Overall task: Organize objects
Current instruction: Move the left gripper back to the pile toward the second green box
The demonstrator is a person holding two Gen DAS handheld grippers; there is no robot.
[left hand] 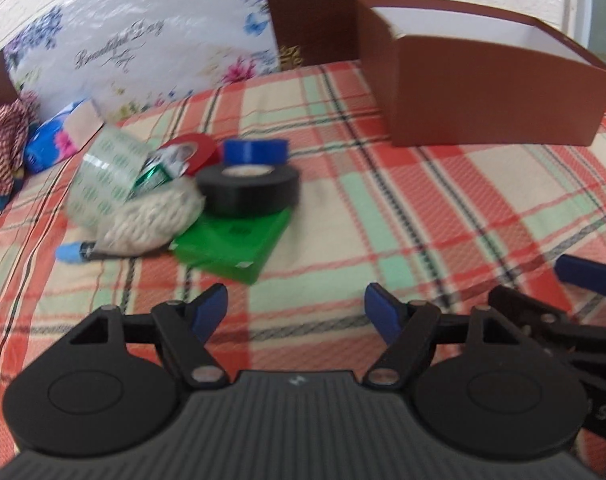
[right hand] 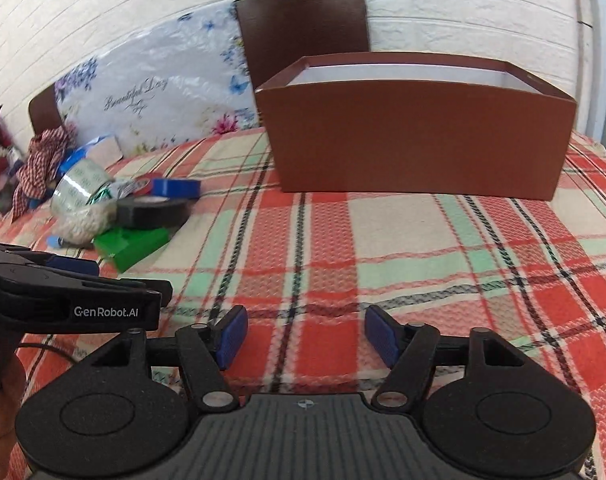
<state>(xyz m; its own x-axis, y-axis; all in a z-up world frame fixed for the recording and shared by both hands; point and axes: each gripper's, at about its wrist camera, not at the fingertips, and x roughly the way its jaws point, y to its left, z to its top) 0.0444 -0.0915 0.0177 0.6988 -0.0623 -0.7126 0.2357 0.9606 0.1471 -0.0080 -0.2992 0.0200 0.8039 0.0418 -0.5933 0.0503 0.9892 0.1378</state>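
Both grippers empty, jaws spread, short of the pile.
Left gripper [left hand: 295,307] should straddle the black tape [left hand: 249,190] left of the brown box [left hand: 499,92] squarely (right gripper [right hand: 306,334] idle).

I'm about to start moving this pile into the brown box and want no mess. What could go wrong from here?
1. The black tape roll lies partly on the green box and against the white cord bundle; lifting it may drag either one.
2. The clear tape roll leans tilted on the pile and might roll off.
3. The left gripper and right gripper, both open, sit close together and may collide.
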